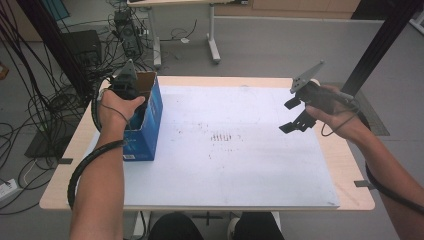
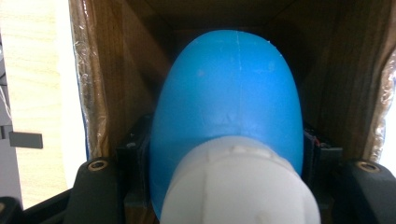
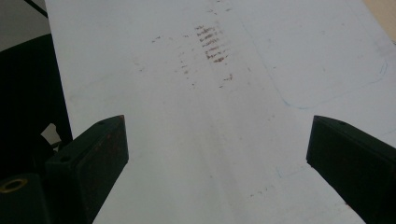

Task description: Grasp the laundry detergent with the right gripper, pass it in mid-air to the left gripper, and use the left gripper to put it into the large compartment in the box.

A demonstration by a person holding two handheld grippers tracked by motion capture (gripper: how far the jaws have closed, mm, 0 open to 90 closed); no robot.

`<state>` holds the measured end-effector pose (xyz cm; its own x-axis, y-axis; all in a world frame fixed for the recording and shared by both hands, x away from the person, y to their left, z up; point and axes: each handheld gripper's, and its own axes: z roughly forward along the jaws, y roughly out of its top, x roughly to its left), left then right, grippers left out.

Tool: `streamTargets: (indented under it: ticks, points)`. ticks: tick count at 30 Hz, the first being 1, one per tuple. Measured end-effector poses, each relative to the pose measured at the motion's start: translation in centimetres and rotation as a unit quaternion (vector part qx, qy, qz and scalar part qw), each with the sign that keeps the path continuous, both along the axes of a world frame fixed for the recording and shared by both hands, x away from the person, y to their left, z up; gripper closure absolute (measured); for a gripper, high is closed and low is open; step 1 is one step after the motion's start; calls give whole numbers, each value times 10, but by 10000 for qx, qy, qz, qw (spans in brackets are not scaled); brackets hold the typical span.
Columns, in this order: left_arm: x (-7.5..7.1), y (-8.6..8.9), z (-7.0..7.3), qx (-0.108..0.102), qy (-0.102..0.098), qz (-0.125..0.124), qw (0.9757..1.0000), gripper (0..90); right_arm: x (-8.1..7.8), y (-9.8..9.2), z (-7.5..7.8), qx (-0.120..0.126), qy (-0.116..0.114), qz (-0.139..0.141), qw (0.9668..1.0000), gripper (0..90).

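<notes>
An open blue cardboard box (image 1: 146, 125) stands at the table's left edge, brown inside (image 2: 116, 70). My left gripper (image 1: 129, 90) reaches down into it, fingertips hidden by the box wall in the high view. In the left gripper view my left gripper (image 2: 226, 154) is shut on a smooth blue rounded object (image 2: 229, 93) with a white ribbed end (image 2: 238, 186), a black jaw pressed against each side of it inside the box. My right gripper (image 1: 287, 116) hovers open over the right part of the table, and nothing lies between its jaws (image 3: 217, 140).
A white sheet (image 1: 225, 160) covers most of the wooden table (image 1: 350, 170), with reddish-brown smudges (image 1: 222, 137) near its middle. Behind the table, cables (image 1: 45, 100) and equipment lie on the floor and another table's legs (image 1: 214, 45) stand there.
</notes>
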<state>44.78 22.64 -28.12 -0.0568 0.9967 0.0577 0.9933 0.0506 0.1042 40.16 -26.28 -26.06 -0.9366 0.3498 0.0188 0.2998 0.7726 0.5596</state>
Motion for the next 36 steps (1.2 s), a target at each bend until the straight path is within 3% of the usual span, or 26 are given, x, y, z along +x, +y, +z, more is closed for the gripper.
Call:
streamTargets:
  ticks: [21,30,36]
  points:
    - [-1,0,3,-23,-49,6,10000,331,-2,1,1,-25,-4,27,10000,56]
    - [-5,-4,21,134,-188,13,9997,291,-2,6,3,-15,-33,65,10000,56]
    - [-11,-5,35,129,-288,-18,9995,269,-2,10,4,-69,-61,99,9999,57]
